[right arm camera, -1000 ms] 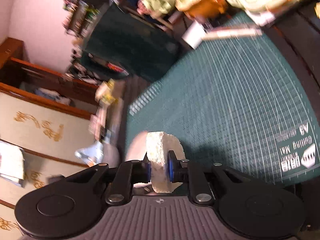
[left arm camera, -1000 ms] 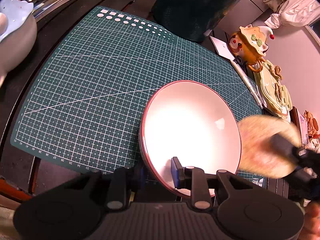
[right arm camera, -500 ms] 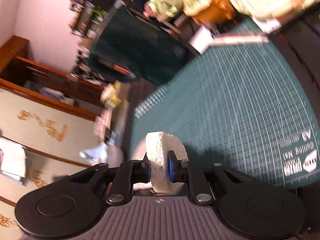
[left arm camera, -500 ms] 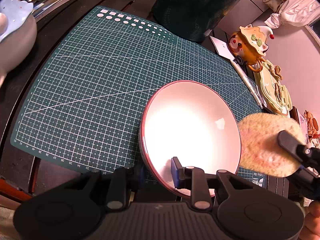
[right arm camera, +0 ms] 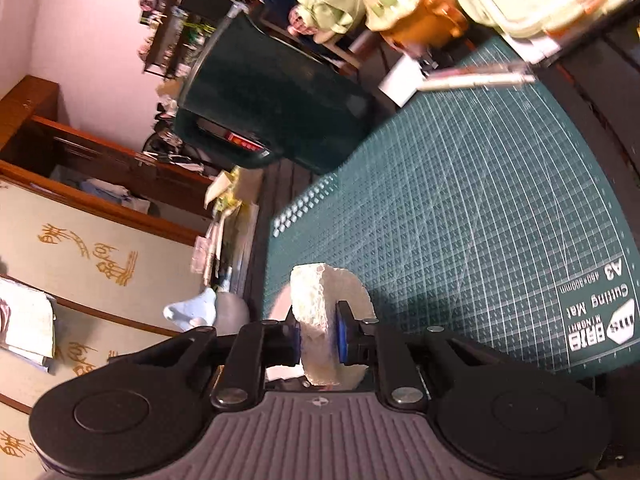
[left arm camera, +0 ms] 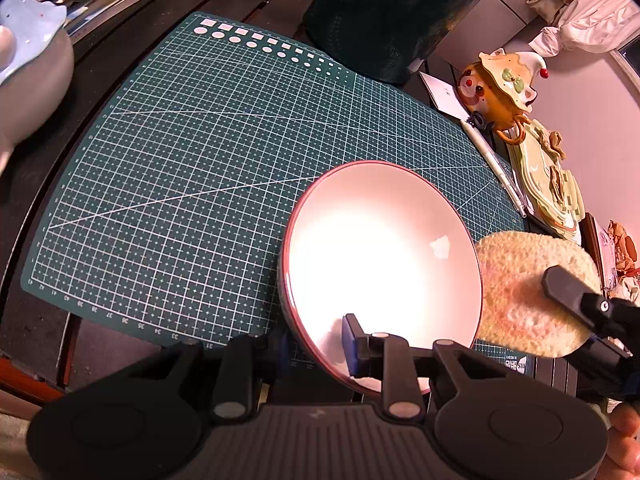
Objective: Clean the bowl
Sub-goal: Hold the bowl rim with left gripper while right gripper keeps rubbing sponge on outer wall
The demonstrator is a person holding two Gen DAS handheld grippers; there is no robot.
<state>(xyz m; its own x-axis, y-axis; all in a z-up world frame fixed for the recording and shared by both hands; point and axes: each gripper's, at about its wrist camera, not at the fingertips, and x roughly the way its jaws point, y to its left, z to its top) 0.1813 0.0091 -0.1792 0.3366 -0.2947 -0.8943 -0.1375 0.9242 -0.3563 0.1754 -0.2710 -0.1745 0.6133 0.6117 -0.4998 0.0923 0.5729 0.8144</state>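
The left tool [left arm camera: 316,344] pinches the near rim of the hard, breakable, slippery bowl [left arm camera: 380,256], tipped over the cutting mat [left arm camera: 208,152], while the right tool [right arm camera: 318,338] squeezes a soft sponge [right arm camera: 326,320] just beside it.

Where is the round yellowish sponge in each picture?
Left wrist view: round yellowish sponge at lower right, beside the white bowl, held by the right gripper.
Right wrist view: sponge at bottom centre, clamped between the fingers.
Shared landmark: green cutting mat.
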